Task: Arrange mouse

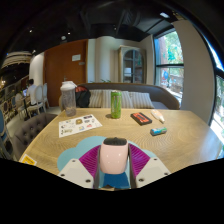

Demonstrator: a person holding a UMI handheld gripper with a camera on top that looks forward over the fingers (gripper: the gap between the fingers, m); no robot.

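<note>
Mouse (pixel 115 158) sits between the gripper (pixel 114 168) fingers, light grey or white, rounded back up. Magenta pads (pixel 88 160) flank it on both sides and look pressed against its flanks, so the gripper reads as pinching the mouse; the contact line itself is partly hidden by the mouse body. Whether it rests on the tabletop (pixel 190 140) or is lifted clear, cannot tell.

Handling, as a guess: rigid plastic shell, light, smooth and a bit slippery on the curved top. Best hold is across the narrow side flanks, mid-length, as it is taken now; the domed back would slide out.

Long axis runs straight ahead along the fingers, away from the gripper. Which end is the button end is not clear.

Beyond the fingers on the tabletop: a printed sheet (pixel 79 125) ahead-left, a clear jug (pixel 68 98) further left, a green bottle (pixel 115 104) dead ahead, a dark flat item (pixel 141 118) and a small blue thing (pixel 158 130) ahead-right.
</note>
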